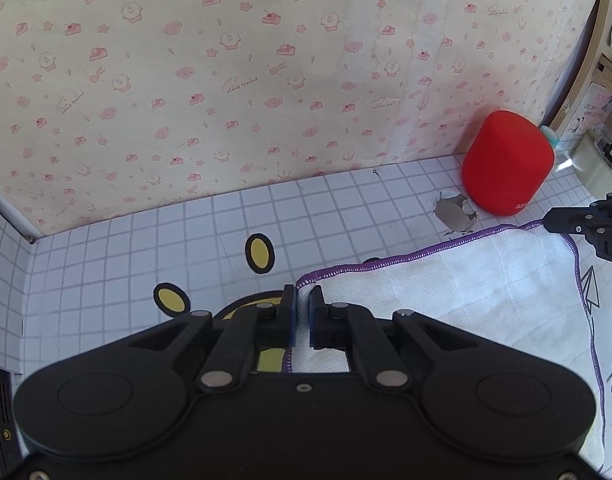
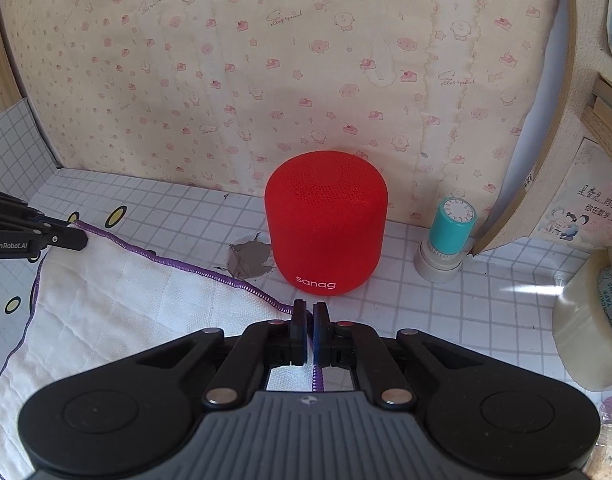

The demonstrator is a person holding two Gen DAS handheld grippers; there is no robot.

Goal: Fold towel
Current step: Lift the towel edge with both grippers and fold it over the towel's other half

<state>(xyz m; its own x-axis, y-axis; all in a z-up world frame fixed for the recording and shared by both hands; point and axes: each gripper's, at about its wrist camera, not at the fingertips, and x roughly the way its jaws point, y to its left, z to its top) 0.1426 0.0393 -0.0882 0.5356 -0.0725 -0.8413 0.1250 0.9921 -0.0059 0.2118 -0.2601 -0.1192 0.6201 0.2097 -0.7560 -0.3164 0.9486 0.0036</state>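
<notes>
A white towel point(image 1: 457, 300) with a purple stitched hem lies on the checked table surface. My left gripper point(image 1: 302, 300) is shut on the towel's far left corner, the hem running between its blue pads. In the right wrist view the same towel point(image 2: 118, 308) spreads to the left, and my right gripper point(image 2: 309, 316) is shut on its far right corner, purple hem pinched between the fingers. Each gripper shows at the edge of the other's view: the right one point(image 1: 585, 226) and the left one point(image 2: 38, 236).
A red cylindrical speaker point(image 2: 325, 224) stands just beyond the right gripper, by the patterned back wall point(image 1: 266, 80). A teal-capped stamp point(image 2: 445, 240) and a tape roll point(image 2: 585, 328) sit to the right. A torn patch point(image 2: 248, 260) marks the table cover.
</notes>
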